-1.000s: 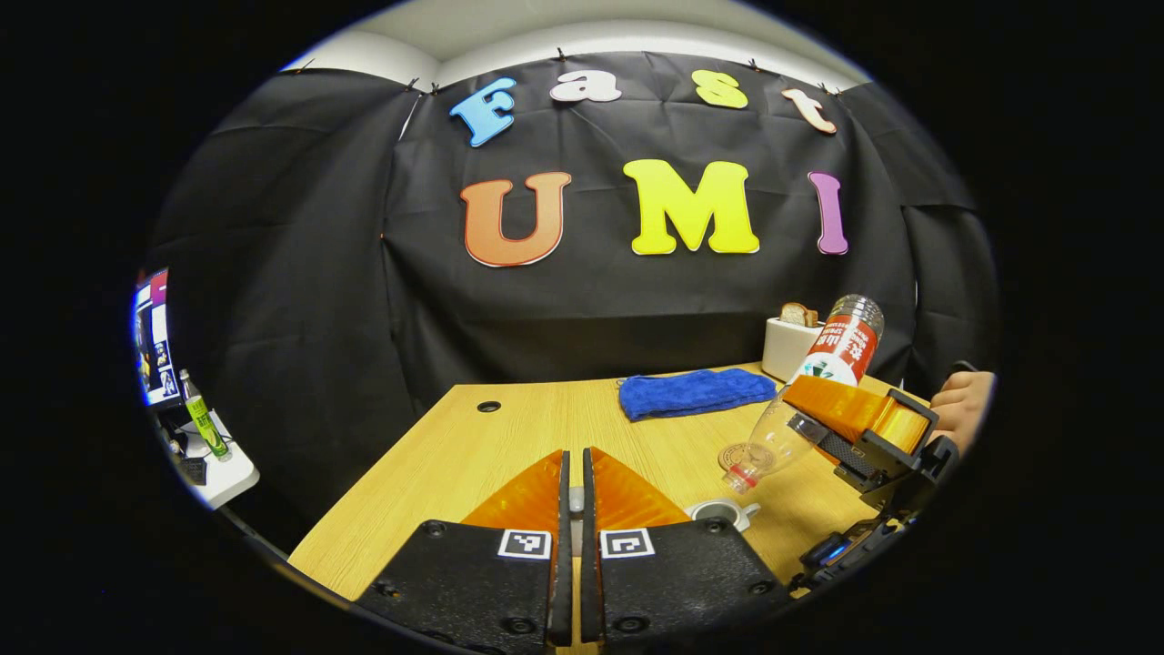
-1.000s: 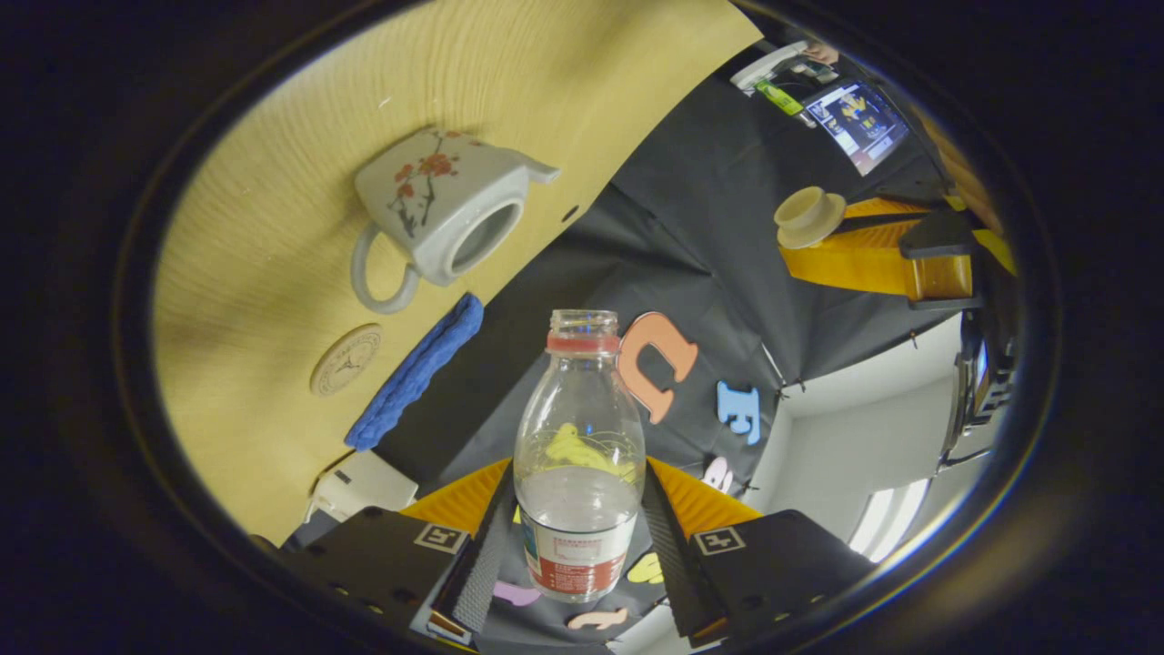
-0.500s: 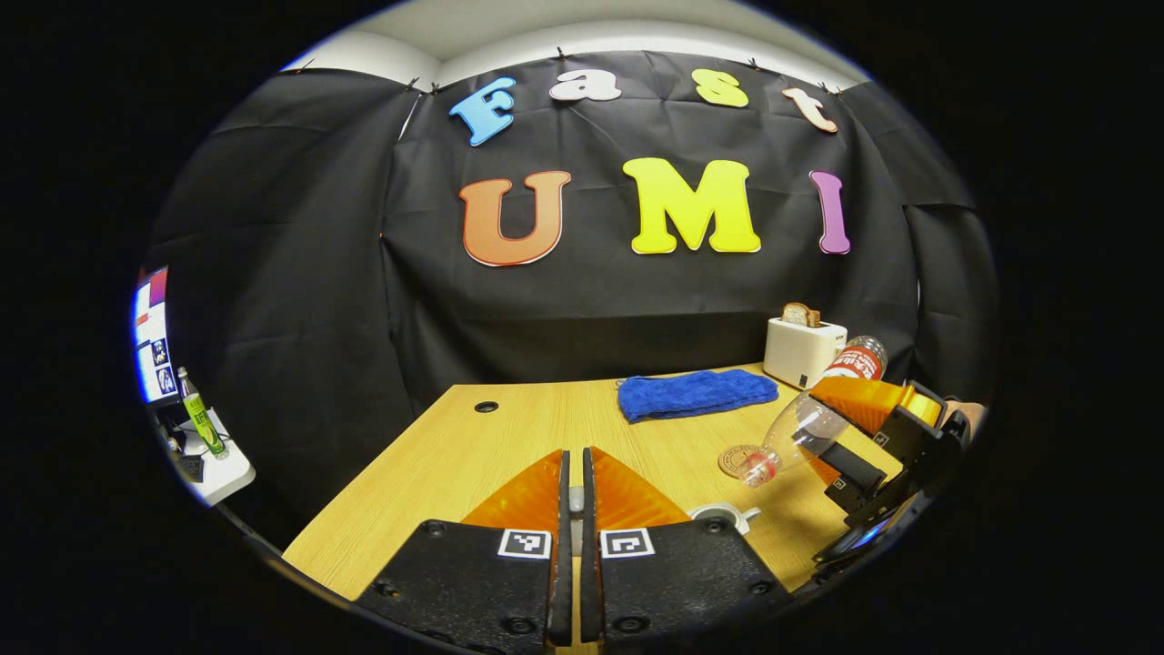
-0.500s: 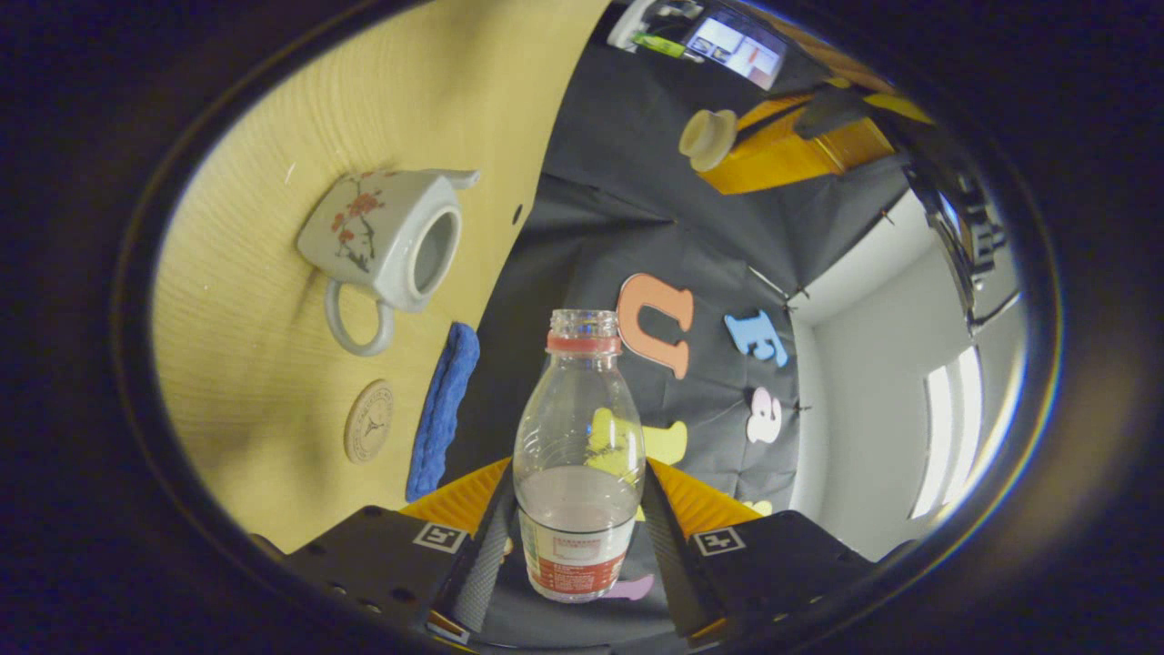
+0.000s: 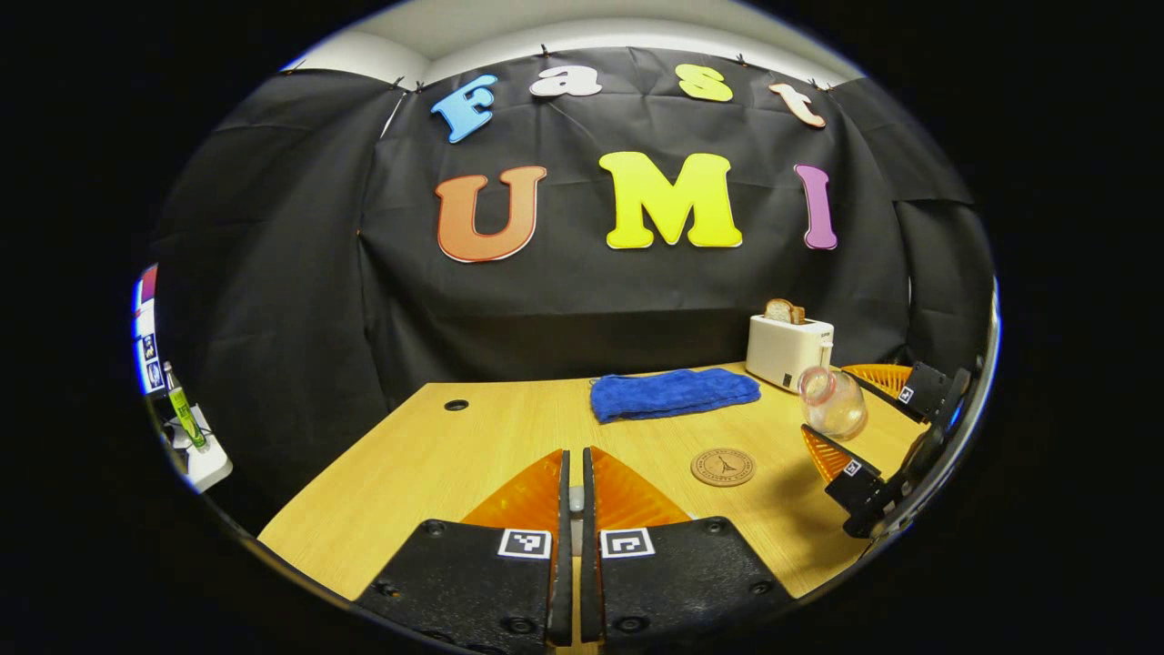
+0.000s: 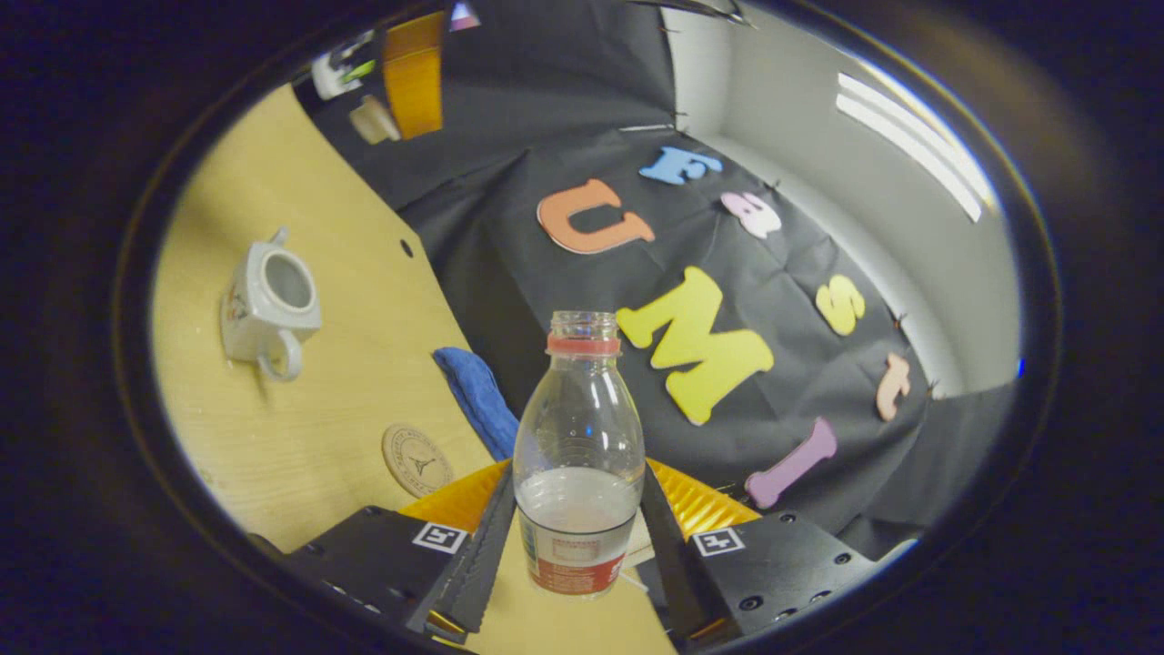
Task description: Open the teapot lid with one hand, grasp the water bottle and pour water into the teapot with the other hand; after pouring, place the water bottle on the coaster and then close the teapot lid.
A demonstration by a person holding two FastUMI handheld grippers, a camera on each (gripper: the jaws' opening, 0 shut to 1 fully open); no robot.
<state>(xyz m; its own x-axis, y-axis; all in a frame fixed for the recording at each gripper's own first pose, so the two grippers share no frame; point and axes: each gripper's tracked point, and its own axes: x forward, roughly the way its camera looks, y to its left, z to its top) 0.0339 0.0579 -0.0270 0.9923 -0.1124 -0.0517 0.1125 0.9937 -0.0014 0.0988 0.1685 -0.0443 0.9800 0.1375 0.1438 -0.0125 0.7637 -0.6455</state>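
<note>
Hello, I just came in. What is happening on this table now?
A person works with two claws. The right claw grips a water bottle, uncapped and partly filled. The left claw is closed on the teapot lid, held up off the table. The teapot stands open on the wooden table. The coaster is bare, waiting for the bottle.

White floral teapot (image 6: 264, 305), blue towel (image 5: 673, 394), red-labelled clear water bottle (image 6: 578, 482).
</note>
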